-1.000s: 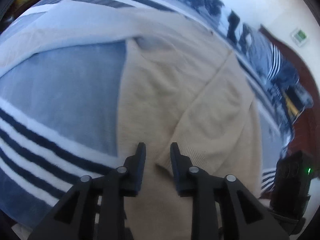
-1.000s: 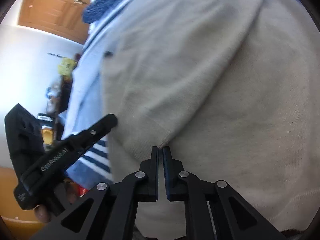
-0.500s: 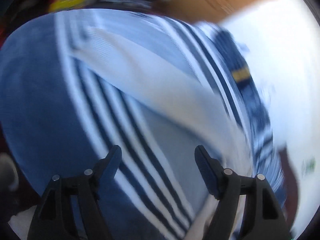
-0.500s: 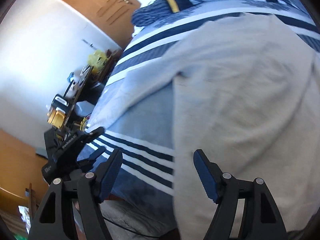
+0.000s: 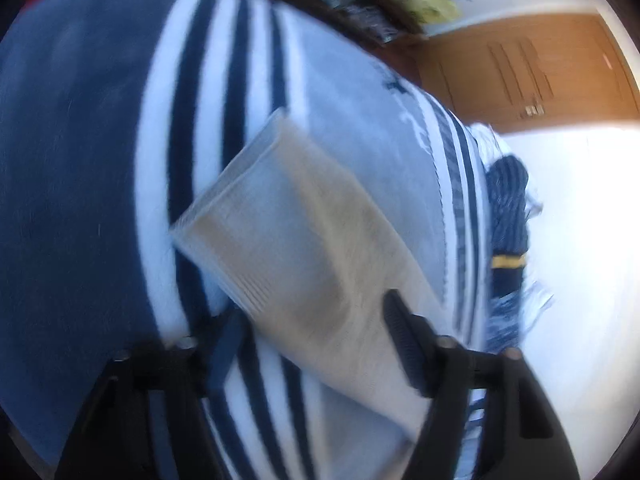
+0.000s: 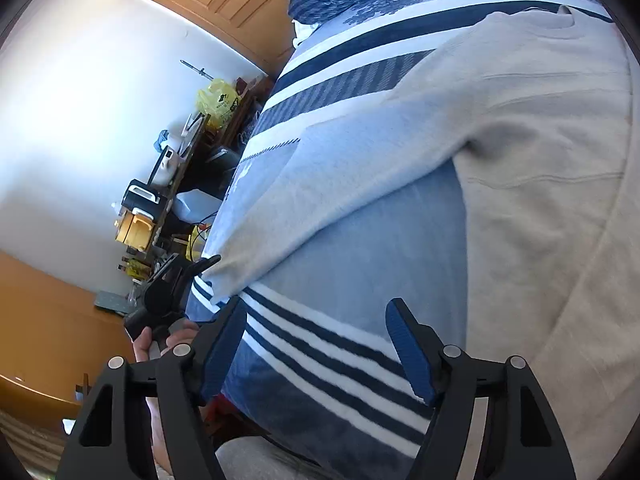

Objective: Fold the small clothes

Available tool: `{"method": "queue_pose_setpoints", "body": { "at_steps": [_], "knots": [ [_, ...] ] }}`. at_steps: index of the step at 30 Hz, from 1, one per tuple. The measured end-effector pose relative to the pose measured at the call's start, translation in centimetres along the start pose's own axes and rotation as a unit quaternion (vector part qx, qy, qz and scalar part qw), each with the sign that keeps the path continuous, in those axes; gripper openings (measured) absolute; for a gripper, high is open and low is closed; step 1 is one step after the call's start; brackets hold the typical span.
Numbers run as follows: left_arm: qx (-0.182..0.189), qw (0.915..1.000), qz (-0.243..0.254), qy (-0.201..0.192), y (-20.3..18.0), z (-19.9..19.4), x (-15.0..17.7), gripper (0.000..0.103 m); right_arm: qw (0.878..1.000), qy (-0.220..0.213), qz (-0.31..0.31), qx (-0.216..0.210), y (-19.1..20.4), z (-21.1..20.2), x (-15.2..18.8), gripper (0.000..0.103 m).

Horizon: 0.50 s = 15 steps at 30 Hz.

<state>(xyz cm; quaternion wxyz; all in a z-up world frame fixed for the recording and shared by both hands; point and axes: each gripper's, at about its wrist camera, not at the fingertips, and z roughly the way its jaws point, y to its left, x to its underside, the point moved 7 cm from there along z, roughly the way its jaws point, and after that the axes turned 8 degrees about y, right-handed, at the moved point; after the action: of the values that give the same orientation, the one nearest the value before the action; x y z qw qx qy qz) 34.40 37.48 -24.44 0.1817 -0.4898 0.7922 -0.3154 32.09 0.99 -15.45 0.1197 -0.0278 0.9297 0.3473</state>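
Both grippers hover with fingers spread wide, holding nothing: the right gripper over the striped blanket, the left gripper at the cuff end of the sleeve. Beyond, the beige sweater lies flat on the bed; soft, light knit, probably best pinched at the cuff.

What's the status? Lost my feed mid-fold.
Both hand-held grippers open: left, right. Beige sweater flat on striped blanket, sleeve stretched out. Nothing in the way.

Left wrist view blurred; sweater body seemingly cut off rightward.
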Motion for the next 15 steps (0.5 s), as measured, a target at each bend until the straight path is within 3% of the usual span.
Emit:
{"method": "queue_pose_setpoints", "body": {
  "at_steps": [1,2,4,7,10,15],
  "knots": [
    [-0.033,0.9991,0.026,-0.005,-0.2,0.2,0.0,0.035,1.0,0.002,0.001,0.003,-0.1,0.2,-0.1,0.075],
    [-0.055,0.9979,0.034,-0.005,0.0,0.1,-0.2,0.028,1.0,0.003,0.004,0.006,-0.2,0.3,-0.3,0.074],
    [-0.043,0.9977,0.048,-0.019,-1.2,-0.3,-0.8,0.005,1.0,0.005,0.007,0.01,-0.6,0.3,-0.7,0.073],
    [-0.048,0.9932,0.087,-0.061,-3.5,-1.7,-0.6,0.003,1.0,-0.006,0.017,0.017,-1.9,-0.2,-1.3,0.072],
    [-0.031,0.9791,0.17,-0.108,-8.6,-4.1,1.6,0.003,0.999,-0.012,0.042,0.008,-3.5,-0.8,-1.7,0.067],
    [0.013,0.934,0.325,-0.148,-16.8,-8.2,9.0,0.003,0.998,-0.033,0.06,-0.002,-5.6,-3.5,-1.5,0.066]
  ]
}}
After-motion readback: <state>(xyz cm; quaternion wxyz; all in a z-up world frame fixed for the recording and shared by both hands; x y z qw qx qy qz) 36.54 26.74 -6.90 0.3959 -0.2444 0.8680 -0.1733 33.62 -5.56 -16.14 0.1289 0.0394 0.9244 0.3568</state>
